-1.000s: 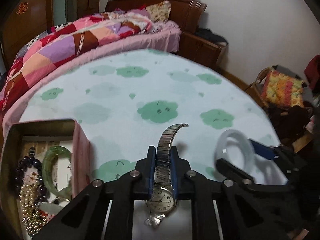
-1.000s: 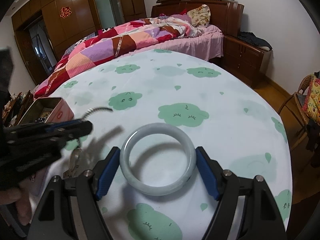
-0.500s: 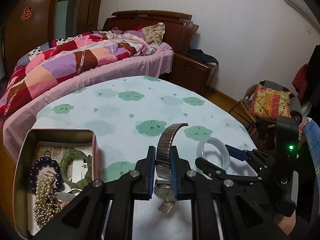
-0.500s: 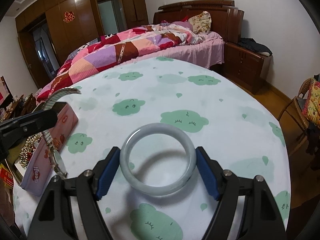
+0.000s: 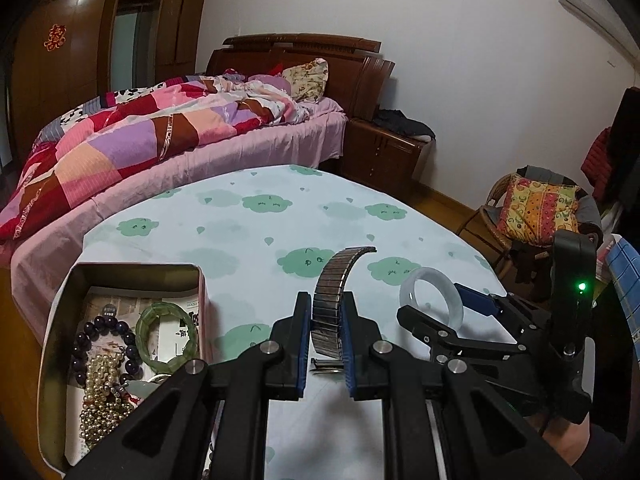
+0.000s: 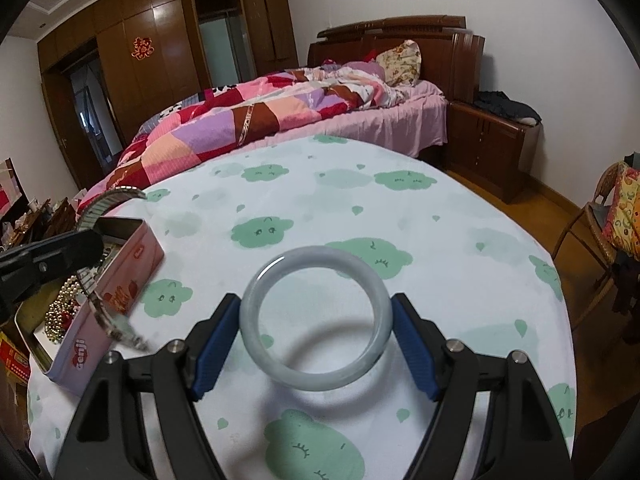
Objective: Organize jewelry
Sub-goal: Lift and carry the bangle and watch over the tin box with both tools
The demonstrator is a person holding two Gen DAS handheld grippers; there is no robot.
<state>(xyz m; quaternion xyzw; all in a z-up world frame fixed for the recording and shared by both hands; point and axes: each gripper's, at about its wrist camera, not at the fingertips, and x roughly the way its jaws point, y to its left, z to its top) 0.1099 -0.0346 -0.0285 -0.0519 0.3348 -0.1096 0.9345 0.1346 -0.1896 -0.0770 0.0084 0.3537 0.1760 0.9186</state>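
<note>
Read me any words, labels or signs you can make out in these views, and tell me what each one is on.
"zenji": white lettering on the pink side of the tin box, as best it reads.
Red double-happiness sign on the wardrobe door.
Printed paper lining the tin: too small to read.
A second logo near the tin's top edge: blurred.

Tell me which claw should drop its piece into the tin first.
Left, probably. The left claw grips the watch right beside the open tin. The right claw, holding the pale bangle, sits farther from it, beyond the left claw.
</note>
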